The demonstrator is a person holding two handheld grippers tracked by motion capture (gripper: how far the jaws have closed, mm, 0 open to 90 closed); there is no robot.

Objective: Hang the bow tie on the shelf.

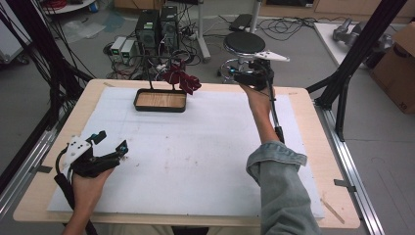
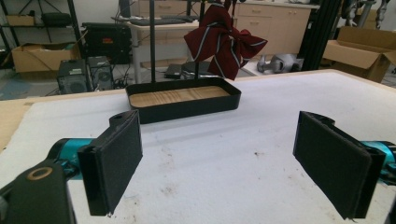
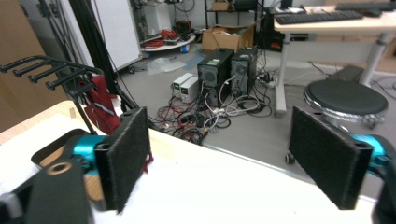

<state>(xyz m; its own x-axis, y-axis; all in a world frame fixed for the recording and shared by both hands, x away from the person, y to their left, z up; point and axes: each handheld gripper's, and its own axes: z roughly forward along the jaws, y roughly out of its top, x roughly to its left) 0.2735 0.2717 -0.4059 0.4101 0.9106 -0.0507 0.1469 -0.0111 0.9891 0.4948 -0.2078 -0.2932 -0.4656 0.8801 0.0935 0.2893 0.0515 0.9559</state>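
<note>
A dark red striped bow tie (image 1: 182, 78) hangs on a black rack standing in a black tray (image 1: 160, 100) with a wooden bottom, at the far middle of the white mat. In the left gripper view the bow tie (image 2: 225, 41) hangs above the tray (image 2: 183, 100), well ahead of the jaws. My left gripper (image 1: 111, 144) rests open near the table's front left, nothing between its pads (image 2: 116, 161). My right gripper (image 1: 240, 73) is raised at the far edge, right of the rack, open and empty. The right gripper view has the bow tie (image 3: 102, 109) at its left.
The white mat (image 1: 195, 147) covers most of the wooden table. Beyond the far edge stand a black stool (image 1: 244, 43), computer towers (image 1: 156, 27) and tangled cables on the floor. A black frame post (image 1: 359, 46) rises at the right. A cardboard box (image 1: 399, 63) sits far right.
</note>
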